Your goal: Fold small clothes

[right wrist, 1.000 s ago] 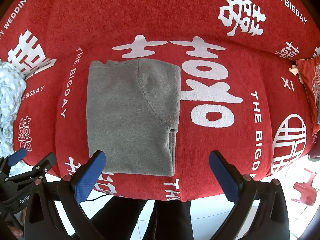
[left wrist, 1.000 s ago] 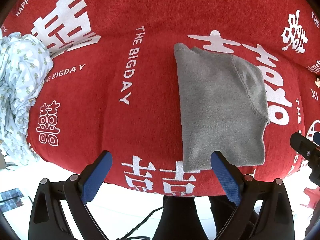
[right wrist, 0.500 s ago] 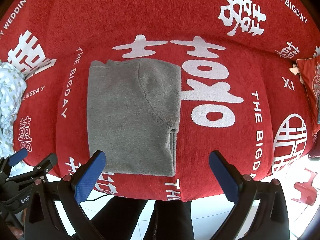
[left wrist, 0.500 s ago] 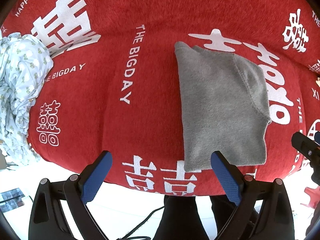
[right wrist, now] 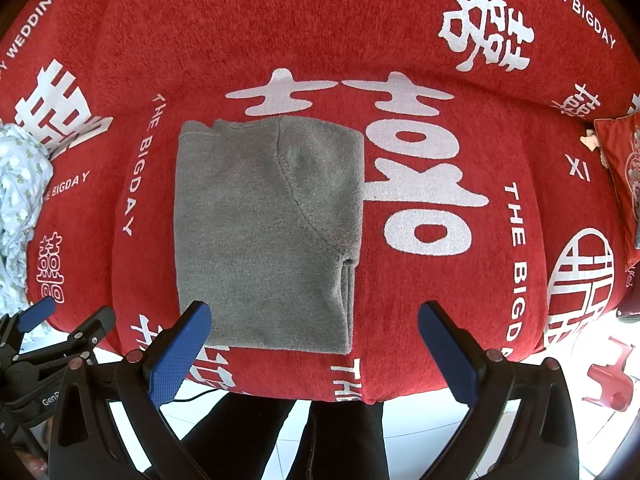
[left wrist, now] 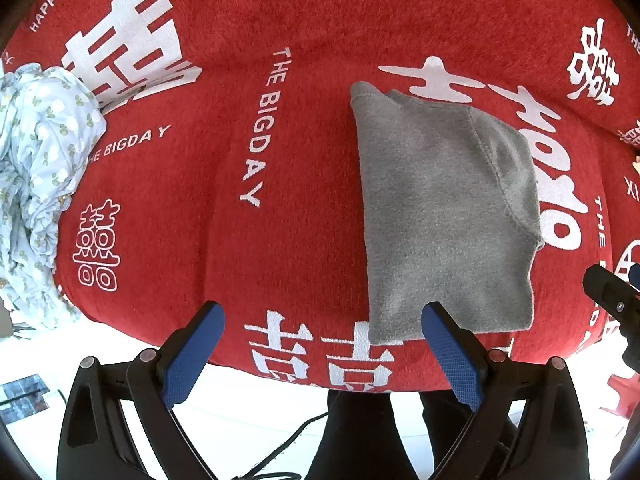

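Clothes number two on one red cover (right wrist: 400, 8) printed with white characters. Largest is the grey garment (right wrist: 260, 232), folded into a flat rectangle at the cover's centre. A crumpled pale floral garment (left wrist: 36, 184) is heaped at nine o'clock, well apart. Two grippers hover at six o'clock, both spread wide and empty: left gripper (left wrist: 324, 344) and right gripper (right wrist: 314, 344). One red cushion (right wrist: 624, 176) sits at three o'clock.
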The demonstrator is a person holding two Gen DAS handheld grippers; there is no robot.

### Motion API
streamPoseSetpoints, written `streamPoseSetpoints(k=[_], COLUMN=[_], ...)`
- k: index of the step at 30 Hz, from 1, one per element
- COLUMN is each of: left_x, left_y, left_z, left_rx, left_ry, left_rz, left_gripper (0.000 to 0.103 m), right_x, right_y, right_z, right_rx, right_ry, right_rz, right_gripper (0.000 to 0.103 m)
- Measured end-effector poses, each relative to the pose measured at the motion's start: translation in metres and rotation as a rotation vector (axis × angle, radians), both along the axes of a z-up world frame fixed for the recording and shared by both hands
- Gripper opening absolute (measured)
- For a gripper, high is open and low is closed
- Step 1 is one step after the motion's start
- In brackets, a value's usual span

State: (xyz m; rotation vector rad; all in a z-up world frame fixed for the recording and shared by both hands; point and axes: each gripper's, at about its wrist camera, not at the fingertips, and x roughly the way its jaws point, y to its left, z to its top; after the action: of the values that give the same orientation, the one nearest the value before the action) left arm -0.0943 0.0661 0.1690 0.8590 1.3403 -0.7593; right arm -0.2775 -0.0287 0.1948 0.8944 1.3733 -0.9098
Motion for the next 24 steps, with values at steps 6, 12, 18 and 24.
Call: streamPoseSetpoints(k=[6, 12, 18, 24], left_x=[0.0005, 0.0025, 0.0013, 0.0], left_y=[0.001, 0.0017, -0.0013, -0.0037], left_z=[-0.0026, -0.0033, -0.005, -0.0045], left_rx=[0.0, -0.008, -0.012, -0.016], left_ry=[-0.007, 0.009, 0.027, 0.04], left_rz=[0.003, 0.025, 0.032, 0.014], left_gripper=[0.099, 0.099, 0.099, 0.099], right_x=[0.0008, 0.0021, 0.0018, 0.0024], right_y=[0.0008, 0.0026, 0.0008, 0.0012], right_z=[-0.0013, -0.0034, -0.0048, -0.0049], right_rx=[0.002, 0.004, 0.006, 0.007], right_ry=[0.001, 0.0, -0.001, 0.0], right_rz=[0.0, 0.0, 0.008, 0.007], right_gripper=[0.103, 0.103, 0.103, 0.103])
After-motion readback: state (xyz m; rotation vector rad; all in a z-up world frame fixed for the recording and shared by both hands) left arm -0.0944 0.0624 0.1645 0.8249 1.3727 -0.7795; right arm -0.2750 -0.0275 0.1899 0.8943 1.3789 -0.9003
